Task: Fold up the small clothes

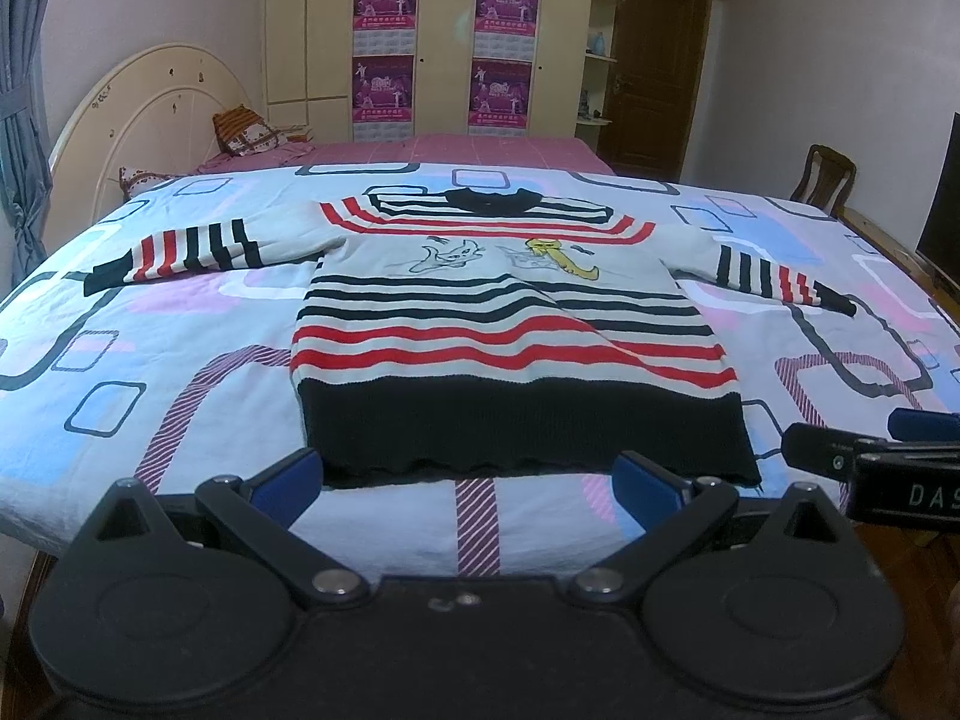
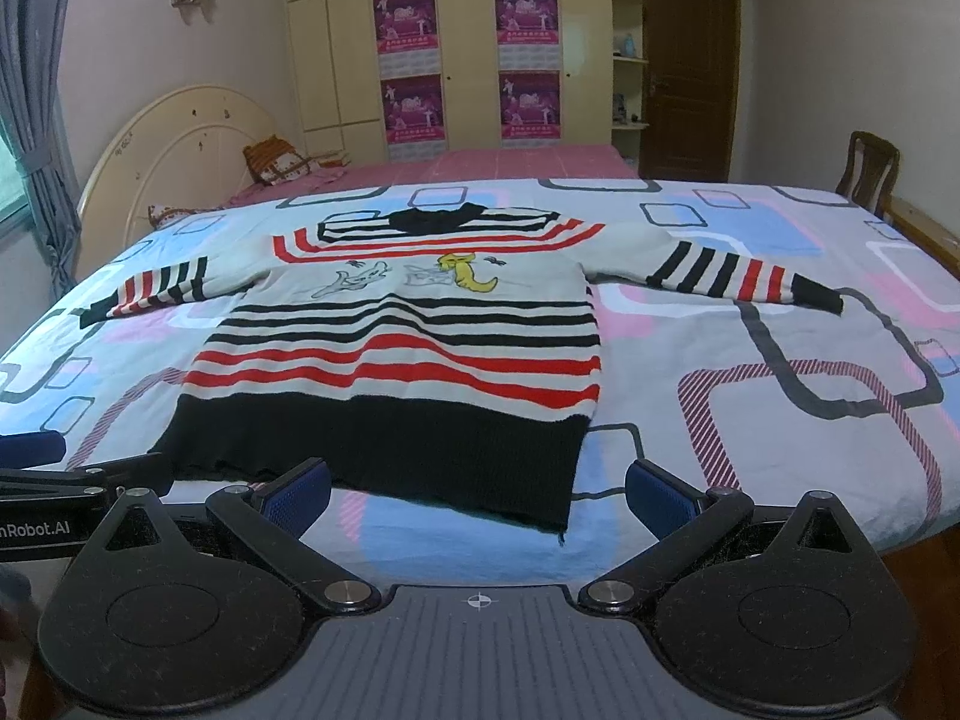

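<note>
Nearest the lenses, the left gripper (image 1: 468,483) and the right gripper (image 2: 478,495) each showed matte black plastic linkages with round metal pivots and ribbed blue pads; the jaws of both stood spread wide and held nothing, hovering just off the near edge of the bed (image 1: 180,312). Each tool's side also poked into the other's view as a black bar with white lettering.

Past the pads, the quilted bedspread (image 2: 750,372) lay smooth, printed with rounded rectangles in grey, blue, pink and hatched maroon. On it the knit sweater (image 1: 498,324) was spread flat, front up, its broad black ribbed hem (image 2: 390,450) nearest the grippers and close to the bed's edge. Above the hem ran red and then black horizontal stripes on pale grey knit, then a chest panel with two outlined cartoon figures, one yellow. Both sleeves stretched straight out to the sides, banded in black and red with dark cuffs. The black collar lay farthest away.

Beyond the bedspread a pink sheet (image 1: 480,150) showed, with patterned pillows (image 2: 279,162) by a curved cream headboard (image 1: 144,114). Farther back stood cream wardrobes carrying four magenta posters (image 2: 405,21), a dark wooden door (image 1: 654,66) and a wooden chair (image 2: 870,171).
</note>
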### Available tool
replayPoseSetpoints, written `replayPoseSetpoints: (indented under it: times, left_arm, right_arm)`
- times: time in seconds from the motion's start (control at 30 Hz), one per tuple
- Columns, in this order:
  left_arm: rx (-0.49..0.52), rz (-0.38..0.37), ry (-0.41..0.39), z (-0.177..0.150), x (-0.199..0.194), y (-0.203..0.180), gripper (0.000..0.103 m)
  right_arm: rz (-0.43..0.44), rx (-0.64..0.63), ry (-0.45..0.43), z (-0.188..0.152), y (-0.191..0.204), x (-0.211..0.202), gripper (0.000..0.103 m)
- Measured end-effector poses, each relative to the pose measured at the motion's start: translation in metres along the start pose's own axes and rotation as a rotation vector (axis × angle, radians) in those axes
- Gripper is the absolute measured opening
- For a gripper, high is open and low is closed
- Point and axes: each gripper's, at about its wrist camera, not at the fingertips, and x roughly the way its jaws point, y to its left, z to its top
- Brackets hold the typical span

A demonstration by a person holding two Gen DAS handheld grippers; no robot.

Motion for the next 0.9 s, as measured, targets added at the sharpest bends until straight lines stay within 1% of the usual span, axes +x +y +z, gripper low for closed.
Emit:
replayPoseSetpoints:
  times: [0.37,0.9]
  left_arm:
    - [0.008,-0.003,0.002,0.0001,0.0006,-0.0042,0.103]
    - [0.003,-0.004,0.001,-0.0017,0.0012,-0.0017,0.103]
  right_arm:
    - [-0.002,0.01,0.001,-0.0021,-0.0066,-0.0006,0.103]
    - [-0.002,-0.003,0.008,-0.0025,-0.0026,0.0018,0.103]
